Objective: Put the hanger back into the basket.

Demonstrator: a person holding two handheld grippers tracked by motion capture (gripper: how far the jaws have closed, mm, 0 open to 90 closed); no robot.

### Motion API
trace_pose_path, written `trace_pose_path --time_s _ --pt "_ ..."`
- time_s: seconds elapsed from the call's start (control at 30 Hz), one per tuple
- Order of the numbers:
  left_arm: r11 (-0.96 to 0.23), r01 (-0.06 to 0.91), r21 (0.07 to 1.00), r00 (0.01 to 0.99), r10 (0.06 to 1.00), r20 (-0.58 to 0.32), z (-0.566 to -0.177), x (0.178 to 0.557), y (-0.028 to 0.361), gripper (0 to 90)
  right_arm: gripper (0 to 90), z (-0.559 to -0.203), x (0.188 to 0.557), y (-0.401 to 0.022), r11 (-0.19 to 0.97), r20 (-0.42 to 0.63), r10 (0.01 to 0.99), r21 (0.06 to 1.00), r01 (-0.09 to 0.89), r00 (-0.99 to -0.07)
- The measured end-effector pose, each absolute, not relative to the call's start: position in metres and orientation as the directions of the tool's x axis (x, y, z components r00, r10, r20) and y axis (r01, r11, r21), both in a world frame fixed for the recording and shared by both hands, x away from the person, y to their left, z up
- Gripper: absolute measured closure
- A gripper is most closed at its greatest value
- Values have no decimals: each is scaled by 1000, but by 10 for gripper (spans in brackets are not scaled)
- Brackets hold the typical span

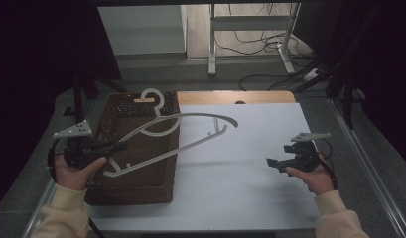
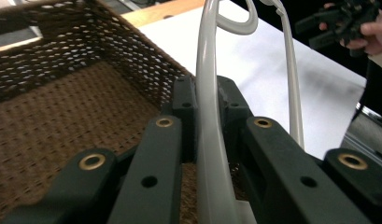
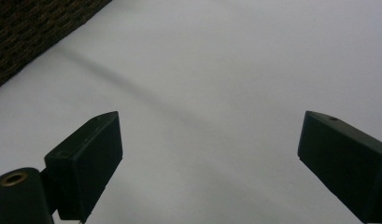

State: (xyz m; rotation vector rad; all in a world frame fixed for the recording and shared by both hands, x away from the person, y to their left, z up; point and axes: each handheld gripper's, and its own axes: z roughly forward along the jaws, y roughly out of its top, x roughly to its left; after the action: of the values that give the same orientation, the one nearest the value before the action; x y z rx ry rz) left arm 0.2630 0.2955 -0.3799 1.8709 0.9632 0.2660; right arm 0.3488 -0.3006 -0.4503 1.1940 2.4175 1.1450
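My left gripper [image 2: 198, 154] is clamped on the white coat hanger [image 1: 183, 130], which juts ahead of it over the wicker basket [image 1: 122, 191]. I'd lower it level inside. My right gripper [image 3: 209, 163] gapes wide, empty.

Smooth glossy plastic hanger [image 1: 180, 130] — rough woven wicker basket [image 1: 141, 186], matt table [image 1: 250, 163]

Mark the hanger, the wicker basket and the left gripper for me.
hanger [image 1: 200, 116]: high view, on its upper curved arm over the white table cover.
wicker basket [image 1: 136, 187]: high view, on its near wall.
left gripper [image 2: 212, 158]: left gripper view, between the jaws shut on the hanger's bar.
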Motion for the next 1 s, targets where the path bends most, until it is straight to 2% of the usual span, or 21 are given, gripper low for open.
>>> trace_pose_path --time_s 0.43,1.0 --pt "-132 512 849 574 788 -223 -384 258 330 807 68 -457 349 -296 415 111 746 693 589 -657" --pt "-67 509 858 515 823 -241 -388 254 347 807 66 -459 348 -295 418 116 739 693 588 -663"
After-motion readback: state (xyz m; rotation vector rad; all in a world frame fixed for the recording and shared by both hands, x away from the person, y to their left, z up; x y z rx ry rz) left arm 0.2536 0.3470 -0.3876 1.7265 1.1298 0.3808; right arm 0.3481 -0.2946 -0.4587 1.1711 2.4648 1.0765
